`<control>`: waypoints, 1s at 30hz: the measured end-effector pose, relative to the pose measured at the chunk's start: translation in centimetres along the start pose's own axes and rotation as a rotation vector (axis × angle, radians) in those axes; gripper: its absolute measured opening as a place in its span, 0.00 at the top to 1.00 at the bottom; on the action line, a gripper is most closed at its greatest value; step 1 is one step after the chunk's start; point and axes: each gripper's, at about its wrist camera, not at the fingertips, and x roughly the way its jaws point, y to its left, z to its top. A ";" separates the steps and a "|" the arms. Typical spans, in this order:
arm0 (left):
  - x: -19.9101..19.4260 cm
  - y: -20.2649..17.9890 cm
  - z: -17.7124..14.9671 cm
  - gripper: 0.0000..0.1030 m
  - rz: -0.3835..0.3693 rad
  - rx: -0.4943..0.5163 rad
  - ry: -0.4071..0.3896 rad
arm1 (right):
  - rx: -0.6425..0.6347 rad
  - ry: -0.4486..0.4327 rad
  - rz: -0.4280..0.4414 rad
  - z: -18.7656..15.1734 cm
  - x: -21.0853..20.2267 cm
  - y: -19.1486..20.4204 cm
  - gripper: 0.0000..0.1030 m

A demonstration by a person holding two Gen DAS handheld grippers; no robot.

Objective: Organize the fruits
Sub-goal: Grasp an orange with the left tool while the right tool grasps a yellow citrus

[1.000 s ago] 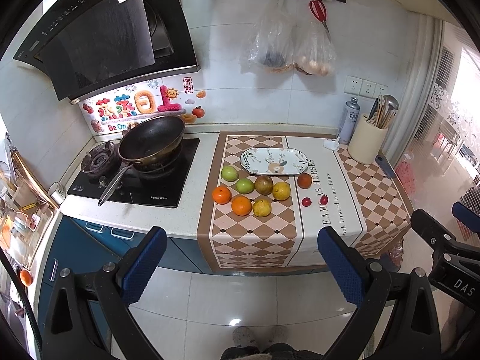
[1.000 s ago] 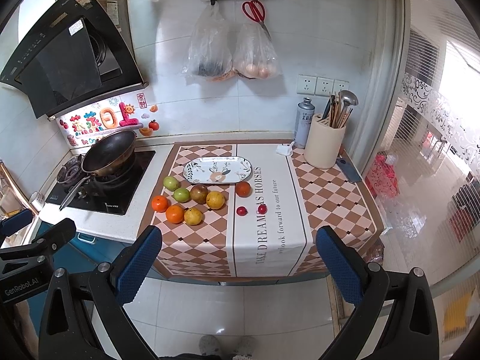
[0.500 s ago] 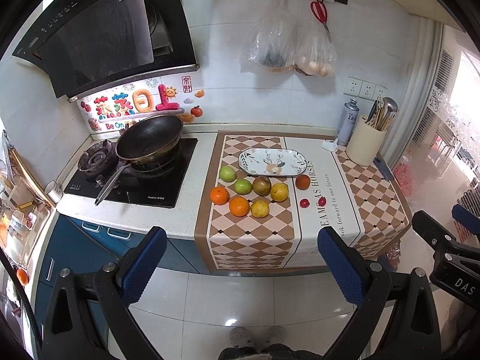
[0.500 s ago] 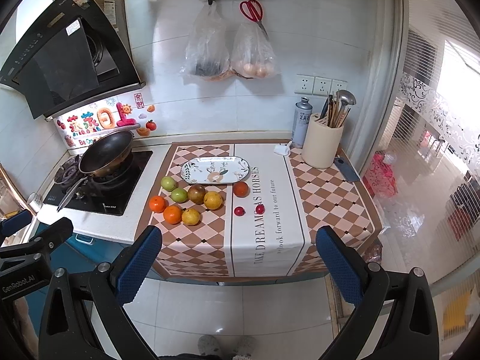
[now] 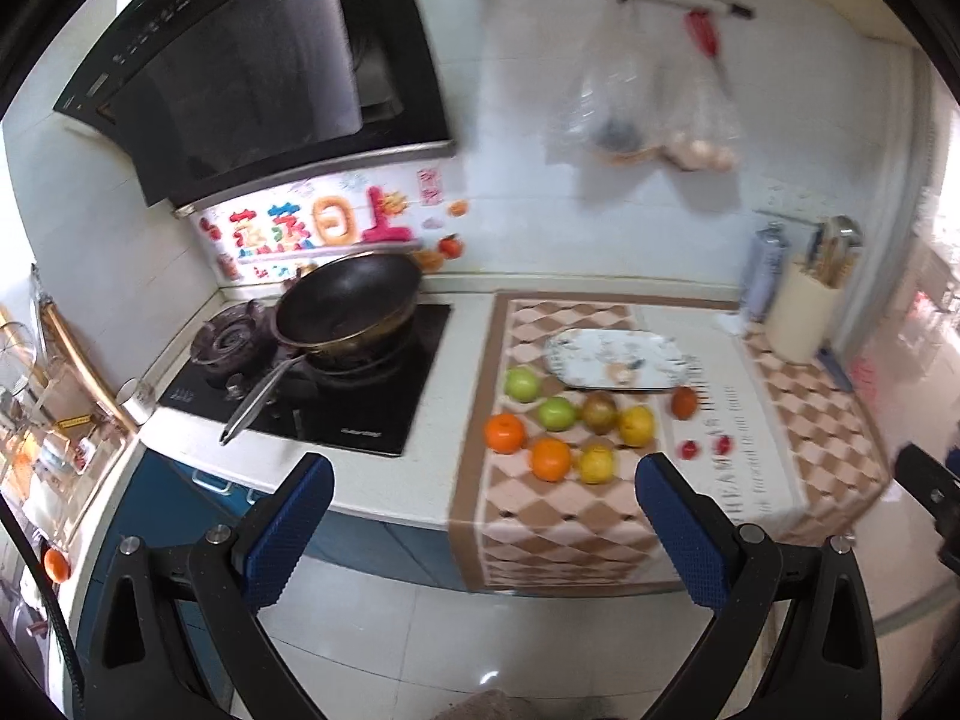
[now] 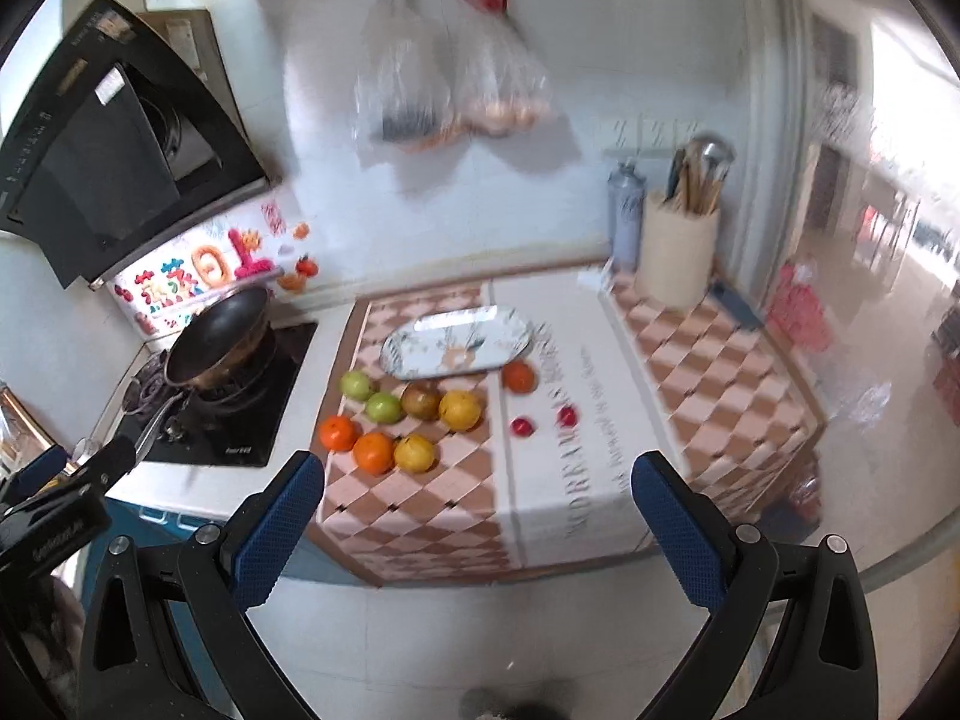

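Two words legible on cloth (image 6: 576, 420) — "DREAM", "HORSES" — fruit (image 6: 414, 414) beside.

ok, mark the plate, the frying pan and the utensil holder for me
plate (image 6: 420, 354), right wrist view, bare left part of its face.
frying pan (image 5: 348, 306), left wrist view, middle of its dark inside.
utensil holder (image 6: 677, 258), right wrist view, front of its cream wall.

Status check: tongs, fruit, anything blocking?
Left tongs open, right tongs open, both empty, short of the counter. Fruit loose on the cloth, plate bare. Nothing in the way.
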 end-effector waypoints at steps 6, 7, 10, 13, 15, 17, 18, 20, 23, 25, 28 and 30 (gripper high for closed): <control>8.3 2.7 0.3 0.00 0.074 -0.037 0.119 | 0.006 0.136 0.017 0.2 9.1 1.7 0.00; 9.7 3.1 0.2 0.00 0.086 -0.042 0.142 | 0.008 0.168 0.027 0.2 11.5 1.7 0.00; 14.7 3.6 0.2 0.00 0.095 -0.063 0.238 | 0.006 0.244 0.045 0.5 17.8 1.5 0.00; 19.3 3.7 0.3 0.01 0.074 -0.092 0.337 | -0.008 0.309 0.051 1.4 23.9 1.0 0.01; 22.7 3.4 0.6 0.08 0.045 -0.123 0.410 | -0.017 0.366 0.070 2.0 28.6 0.7 0.02; 26.2 3.0 0.9 0.17 -0.001 -0.158 0.488 | -0.040 0.437 0.092 2.5 32.4 0.4 0.05; 27.7 2.7 1.1 0.21 -0.011 -0.173 0.522 | -0.057 0.463 0.099 2.7 34.1 0.4 0.07; 31.0 1.7 1.4 0.23 -0.025 -0.194 0.579 | -0.101 0.512 0.108 3.1 37.5 0.5 0.08; 35.8 0.3 1.6 0.23 -0.025 -0.201 0.663 | -0.148 0.574 0.125 3.4 41.5 0.6 0.09; 38.9 -0.5 1.3 0.23 -0.018 -0.191 0.722 | -0.171 0.607 0.129 3.6 43.7 0.7 0.09; 42.4 -1.4 0.6 0.23 -0.013 -0.162 0.791 | -0.217 0.661 0.129 3.3 46.2 0.9 0.09; 43.7 -1.9 0.2 0.23 -0.005 -0.128 0.826 | -0.250 0.687 0.123 3.1 47.3 1.1 0.09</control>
